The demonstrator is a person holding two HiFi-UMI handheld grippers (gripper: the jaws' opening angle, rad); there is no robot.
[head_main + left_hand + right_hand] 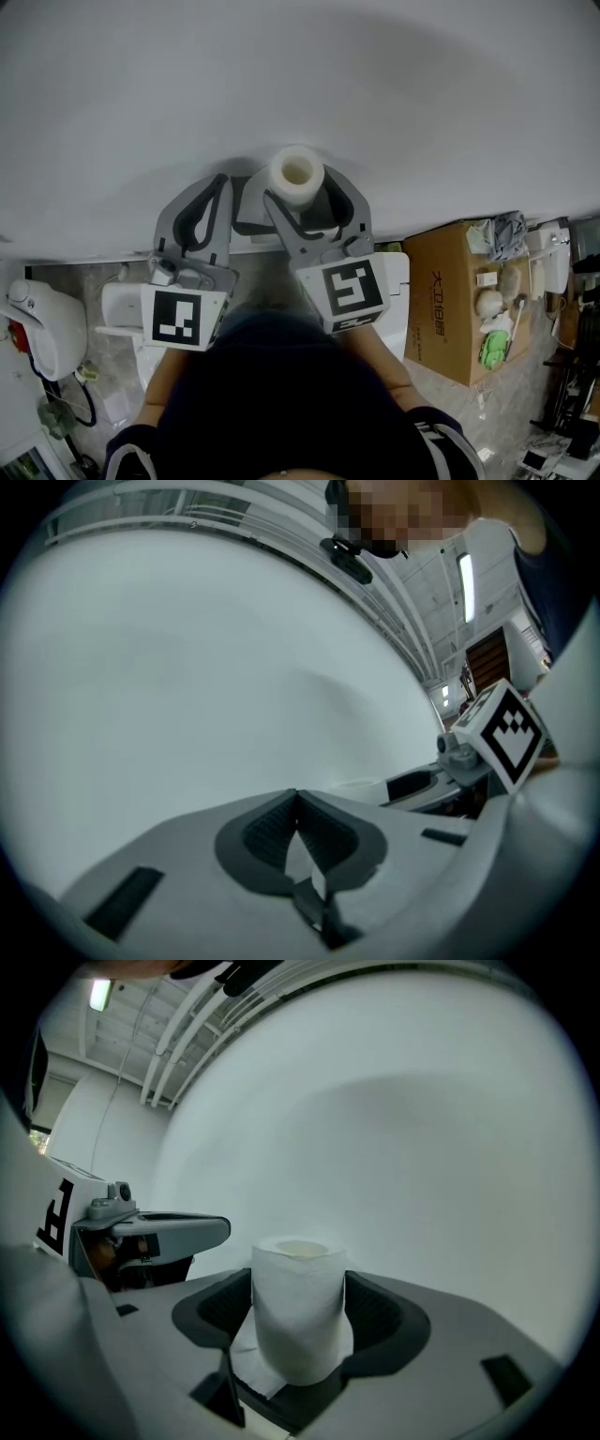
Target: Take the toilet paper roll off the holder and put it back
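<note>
The white toilet paper roll [297, 175] stands upright against the white wall, its core hole facing up. It sits between the jaws of my right gripper [309, 189]. In the right gripper view the roll [298, 1312] fills the gap and the dark pads [375, 1314] lie close along its sides without denting it; the jaws are spread wide. A loose paper tail [246, 1346] lies under the roll. The holder is hidden. My left gripper [217, 187] is just left of the roll, shut and empty; its pads [272, 829] meet at the tip.
The white wall [300, 84] fills the space ahead. A cardboard box [450, 300] with small items on it stands on the floor at the right. White fixtures [42, 323] are low at the left. The person's dark sleeves are at the bottom.
</note>
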